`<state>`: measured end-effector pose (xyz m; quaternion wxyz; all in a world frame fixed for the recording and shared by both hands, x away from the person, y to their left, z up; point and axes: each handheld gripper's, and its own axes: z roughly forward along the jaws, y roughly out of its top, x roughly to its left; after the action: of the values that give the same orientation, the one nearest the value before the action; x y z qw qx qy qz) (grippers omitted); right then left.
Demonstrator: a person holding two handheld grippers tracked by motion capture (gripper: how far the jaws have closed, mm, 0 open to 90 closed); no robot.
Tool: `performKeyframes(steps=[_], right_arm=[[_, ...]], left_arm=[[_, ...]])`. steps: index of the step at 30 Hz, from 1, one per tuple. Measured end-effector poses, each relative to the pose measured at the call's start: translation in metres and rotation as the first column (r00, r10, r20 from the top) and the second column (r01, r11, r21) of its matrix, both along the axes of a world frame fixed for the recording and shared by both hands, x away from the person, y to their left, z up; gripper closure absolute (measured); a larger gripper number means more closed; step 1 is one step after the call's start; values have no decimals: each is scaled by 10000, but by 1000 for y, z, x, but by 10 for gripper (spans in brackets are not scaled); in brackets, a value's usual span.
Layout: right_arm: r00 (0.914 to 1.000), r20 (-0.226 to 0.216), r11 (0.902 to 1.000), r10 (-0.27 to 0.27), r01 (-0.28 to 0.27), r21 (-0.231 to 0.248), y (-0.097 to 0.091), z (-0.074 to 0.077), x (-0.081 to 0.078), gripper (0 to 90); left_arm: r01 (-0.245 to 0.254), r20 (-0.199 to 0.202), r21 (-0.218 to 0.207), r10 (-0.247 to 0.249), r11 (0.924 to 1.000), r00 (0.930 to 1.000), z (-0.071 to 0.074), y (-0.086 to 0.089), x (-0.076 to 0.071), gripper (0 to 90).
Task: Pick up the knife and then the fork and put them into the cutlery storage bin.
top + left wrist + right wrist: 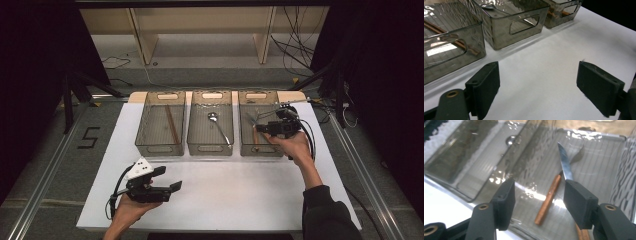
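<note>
High view looks down on the table (pixel 225 195); both gripper views share its bins (pixel 210 122) close up.

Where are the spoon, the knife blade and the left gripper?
spoon (pixel 213 118): high view, its bowl, middle bin.
knife blade (pixel 564 165): right gripper view, mid-blade.
left gripper (pixel 168 179): high view, between its open jaws.

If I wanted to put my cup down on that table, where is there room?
The widest bare patch is the white tabletop in front of the three bins, between the left hand-held gripper and the sleeve. The back is crowded: left bin, middle bin, right bin sit side by side.
</note>
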<state>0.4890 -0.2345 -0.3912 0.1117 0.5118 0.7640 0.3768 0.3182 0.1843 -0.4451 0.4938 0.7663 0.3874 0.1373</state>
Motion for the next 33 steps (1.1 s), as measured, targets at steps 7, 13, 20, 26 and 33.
performKeyframes(steps=[7,13,20,26,33], right_arm=[[9980,521,9990,358,-371,235,5,6,-14,402],[9914,1135,9938,656,-752,821,8,8,-33,366],[9759,1890,9827,1092,-1345,1270,15,4,-60,341],[9603,2367,9707,1479,-1868,1514,20,-6,-84,327],[9375,3009,9558,1748,-2349,1768,20,-12,-110,320]], left_arm=[[-75,31,-129,76,9999,10000,-1,2,1,187],[-113,44,-306,115,9995,9999,-2,5,1,187],[-208,-1,-467,208,9987,9998,-4,8,2,187],[-252,-14,-487,252,9985,9997,-5,9,2,187],[-323,-4,-504,323,9982,9995,-6,10,1,187]])
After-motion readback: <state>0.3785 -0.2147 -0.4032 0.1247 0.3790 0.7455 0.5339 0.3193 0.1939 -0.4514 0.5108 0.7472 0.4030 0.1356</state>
